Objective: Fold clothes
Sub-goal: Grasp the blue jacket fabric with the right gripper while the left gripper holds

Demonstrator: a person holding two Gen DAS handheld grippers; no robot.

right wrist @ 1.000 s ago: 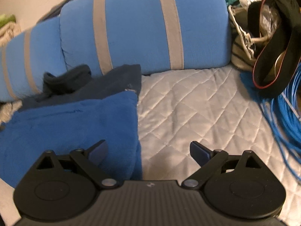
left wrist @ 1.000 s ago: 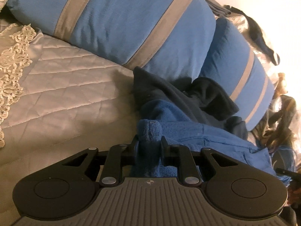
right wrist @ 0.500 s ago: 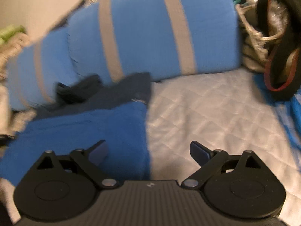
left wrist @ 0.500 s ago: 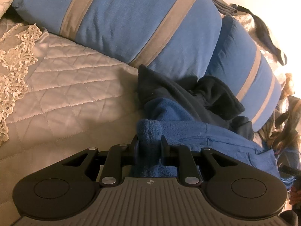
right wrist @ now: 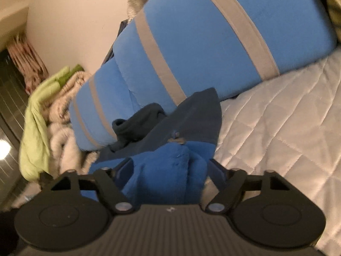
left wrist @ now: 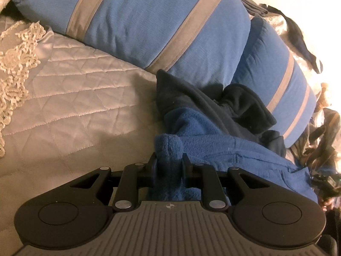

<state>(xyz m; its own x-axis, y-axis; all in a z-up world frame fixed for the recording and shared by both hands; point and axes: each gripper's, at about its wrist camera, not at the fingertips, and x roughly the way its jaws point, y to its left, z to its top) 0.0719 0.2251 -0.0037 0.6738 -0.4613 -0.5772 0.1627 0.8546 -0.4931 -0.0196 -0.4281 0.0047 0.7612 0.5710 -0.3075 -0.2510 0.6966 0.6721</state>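
Observation:
A blue fleece garment [left wrist: 213, 145] lies on the quilted bed cover [left wrist: 74, 96], partly over a dark navy garment [left wrist: 191, 98] that rests against the pillows. My left gripper [left wrist: 168, 160] is shut on a bunched corner of the blue fleece. In the right wrist view my right gripper [right wrist: 170, 164] straddles another fold of the blue fleece [right wrist: 166, 181]. Its jaws are closing, the fabric fills the gap between them, and I see no firm pinch. The navy garment [right wrist: 191, 123] lies just beyond it.
Two blue pillows with grey stripes [left wrist: 149, 21] [left wrist: 272, 74] line the back of the bed. A lace-edged cloth [left wrist: 15, 53] lies at the left. A pile of green and cream bedding [right wrist: 36, 128] sits by the wall. Bare quilt [right wrist: 277, 128] stretches to the right.
My right gripper swung left and down onto the blue fleece and its jaws have narrowed around a fold. The left gripper has kept its grip and hardly moved.

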